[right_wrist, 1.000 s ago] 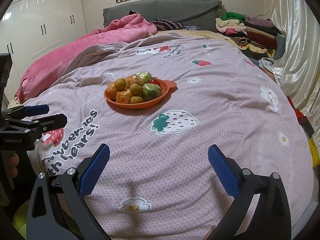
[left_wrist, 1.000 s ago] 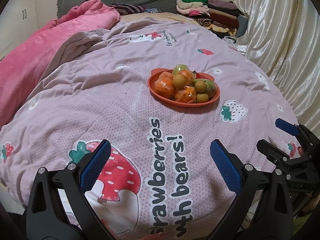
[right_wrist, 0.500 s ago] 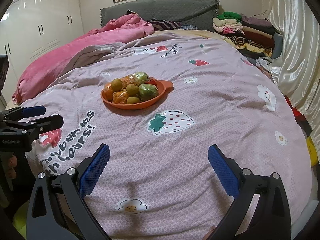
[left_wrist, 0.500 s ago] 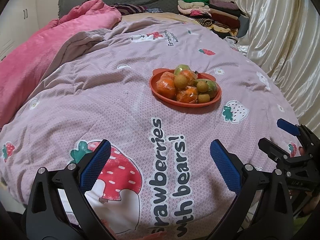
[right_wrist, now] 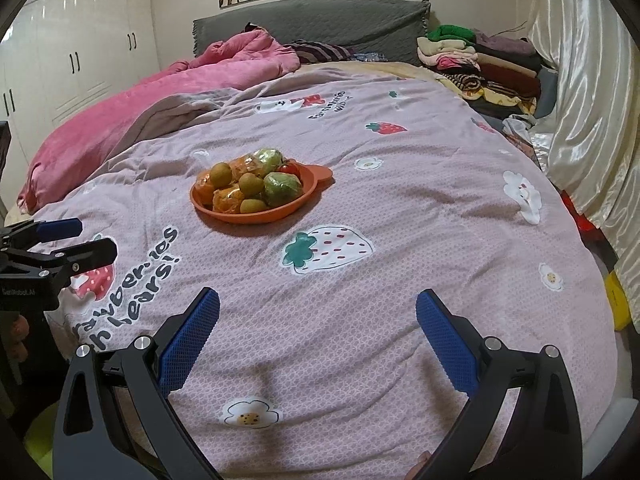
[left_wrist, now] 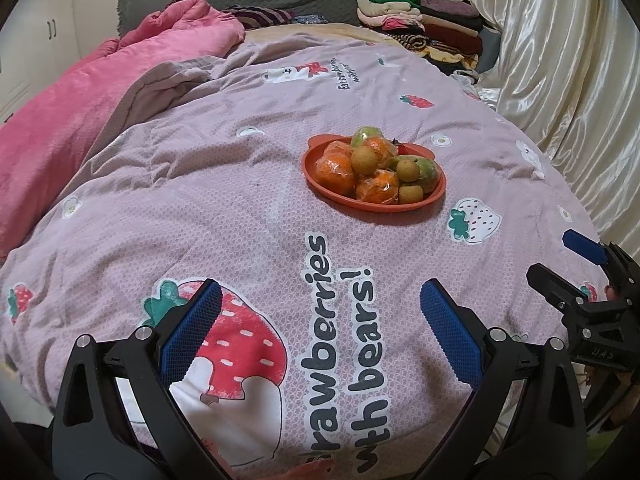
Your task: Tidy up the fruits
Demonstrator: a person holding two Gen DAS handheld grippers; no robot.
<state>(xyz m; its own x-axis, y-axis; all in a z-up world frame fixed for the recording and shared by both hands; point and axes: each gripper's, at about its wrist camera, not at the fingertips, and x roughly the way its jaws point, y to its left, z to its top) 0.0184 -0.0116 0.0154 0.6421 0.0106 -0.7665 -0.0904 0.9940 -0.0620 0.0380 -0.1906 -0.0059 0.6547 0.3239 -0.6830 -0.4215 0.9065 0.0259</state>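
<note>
Resting near the middle of the pink strawberry-print quilt (left_wrist: pixel 248 216), the shallow orange plastic plate (left_wrist: pixel 320 184) carries all the heaped fruit, with both grippers well short of it, jaws spread and empty.

The plate looks stiff and light; its long axis runs from the eared far rim toward the left gripper (left_wrist: pixel 316 322), which sits on the nearer side of the plate, as does the right gripper (right_wrist: pixel 318 324). Plastic-wrapped oranges (left_wrist: pixel 336 168) should be slippery, green fruits (right_wrist: pixel 282 188) firmer, small round brown fruits (left_wrist: pixel 364 160) prone to rolling, the tomato (right_wrist: pixel 289 168) fragile; each seems best pinched across its middle.
</note>
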